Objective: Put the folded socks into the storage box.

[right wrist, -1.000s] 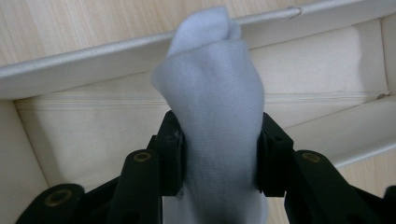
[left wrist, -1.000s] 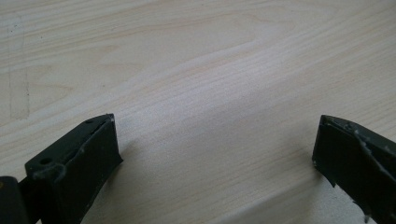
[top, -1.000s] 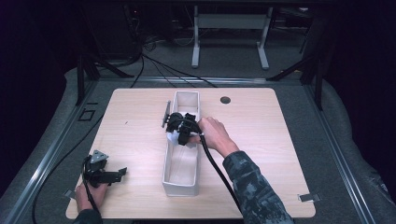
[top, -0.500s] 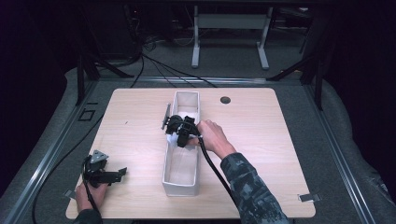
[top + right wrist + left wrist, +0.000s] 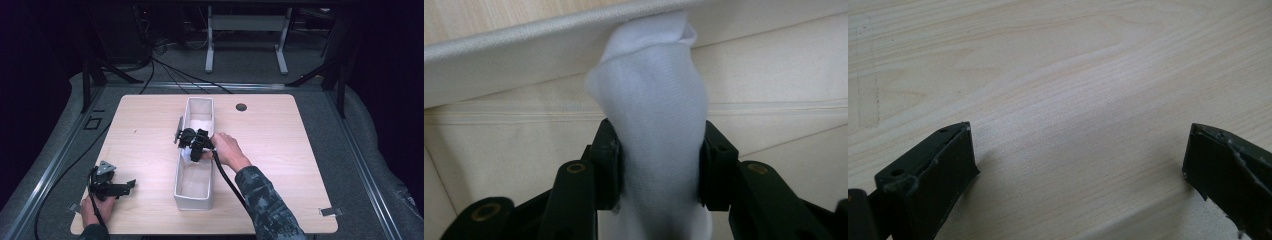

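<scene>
The right gripper (image 5: 659, 165) clamps 1 white sock (image 5: 654, 125), its length running away along the jaws toward the wall of the long fabric bin (image 5: 181, 176); the sock's lower end is cut off. The bin's long axis runs front to back on the table (image 5: 280, 150). The left gripper (image 5: 1078, 165) gapes wide, empty, over bare wood.

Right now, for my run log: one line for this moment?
right gripper: shut on white sock | over fabric bin | left gripper: open, table
</scene>
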`<action>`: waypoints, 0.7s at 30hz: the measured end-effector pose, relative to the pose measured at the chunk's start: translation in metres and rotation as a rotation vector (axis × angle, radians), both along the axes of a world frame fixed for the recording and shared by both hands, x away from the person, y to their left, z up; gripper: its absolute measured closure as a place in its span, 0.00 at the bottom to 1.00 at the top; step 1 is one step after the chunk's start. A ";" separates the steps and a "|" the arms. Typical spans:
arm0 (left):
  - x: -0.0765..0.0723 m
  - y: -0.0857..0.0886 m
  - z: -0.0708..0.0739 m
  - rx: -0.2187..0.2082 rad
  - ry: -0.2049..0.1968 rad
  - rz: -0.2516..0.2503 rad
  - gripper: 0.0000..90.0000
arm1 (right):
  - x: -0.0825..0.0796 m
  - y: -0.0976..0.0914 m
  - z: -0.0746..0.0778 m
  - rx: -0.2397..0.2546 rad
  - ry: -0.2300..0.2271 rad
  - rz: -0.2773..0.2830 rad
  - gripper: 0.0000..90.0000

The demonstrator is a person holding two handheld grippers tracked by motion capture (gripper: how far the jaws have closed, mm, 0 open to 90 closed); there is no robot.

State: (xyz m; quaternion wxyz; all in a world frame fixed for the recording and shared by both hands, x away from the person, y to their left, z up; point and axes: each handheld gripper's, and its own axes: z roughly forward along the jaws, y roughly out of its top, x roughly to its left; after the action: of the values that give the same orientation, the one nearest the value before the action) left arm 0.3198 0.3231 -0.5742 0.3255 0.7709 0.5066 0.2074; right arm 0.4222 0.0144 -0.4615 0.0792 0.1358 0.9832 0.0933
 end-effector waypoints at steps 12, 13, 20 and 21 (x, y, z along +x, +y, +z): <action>0.000 0.000 0.000 0.000 0.000 0.000 0.00 | 0.002 -0.001 -0.010 0.000 0.017 -0.006 0.66; 0.000 0.000 0.000 0.000 0.000 0.000 0.00 | 0.002 0.000 -0.011 -0.004 0.016 -0.006 0.66; 0.000 0.000 0.000 0.000 0.000 0.000 0.00 | 0.002 0.001 -0.018 -0.008 0.023 -0.002 0.65; 0.000 0.000 0.000 0.000 0.000 0.000 0.00 | 0.003 0.001 -0.019 -0.012 0.024 -0.003 0.61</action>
State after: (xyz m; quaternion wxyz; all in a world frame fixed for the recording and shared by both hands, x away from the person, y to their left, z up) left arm 0.3198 0.3231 -0.5742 0.3255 0.7709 0.5067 0.2073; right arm 0.4247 0.0155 -0.4809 0.0682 0.1380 0.9844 0.0858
